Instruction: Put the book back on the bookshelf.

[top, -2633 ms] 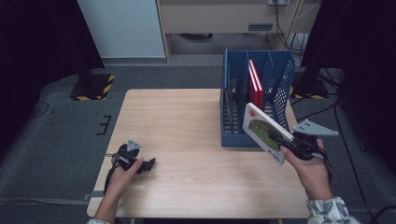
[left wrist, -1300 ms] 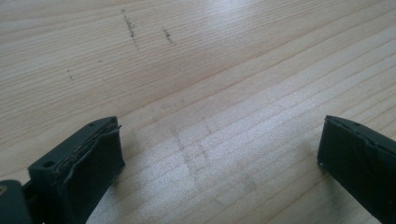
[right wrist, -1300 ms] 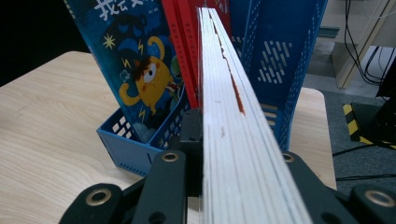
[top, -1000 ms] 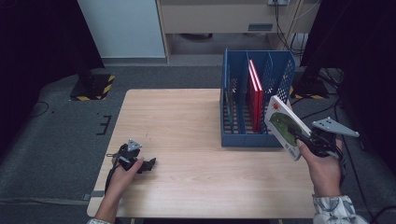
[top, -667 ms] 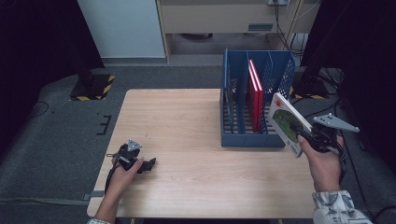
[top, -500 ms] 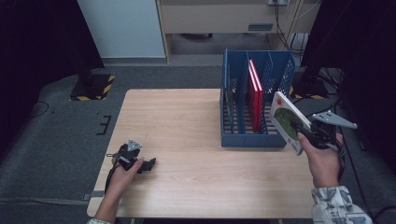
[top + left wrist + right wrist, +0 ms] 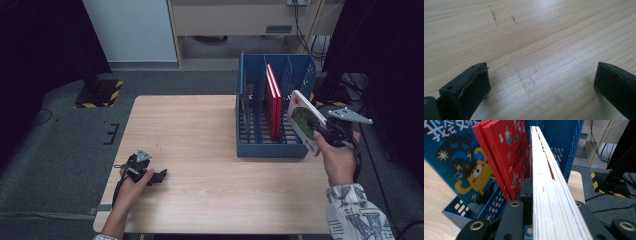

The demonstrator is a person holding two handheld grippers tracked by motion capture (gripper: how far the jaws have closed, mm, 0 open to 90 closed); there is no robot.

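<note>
My right gripper [image 7: 320, 134] is shut on a thin picture book [image 7: 303, 119] with a white and green cover, held tilted just right of the blue slotted file rack [image 7: 272, 146]. In the right gripper view the book's page edge [image 7: 546, 187] runs up between the jaws, with two red books [image 7: 506, 152] and a blue cartoon book [image 7: 461, 167] standing in the rack [image 7: 571, 142] behind. The red books [image 7: 273, 100] stand in a middle slot in the high view. My left gripper [image 7: 159, 176] rests on the table near the front left; its jaws stand open over bare wood [image 7: 536, 50].
The wooden table [image 7: 200, 130] carries the rack at its right side. Dark stands with yellow-black striped bases [image 7: 100, 92] sit on the grey floor to the left and right [image 7: 614, 185]. A cabinet [image 7: 235, 17] stands beyond the table.
My right hand has carried the book to the right and slightly up, from in front of the rack's near right corner to beside its right wall. The left hand has stayed put.
</note>
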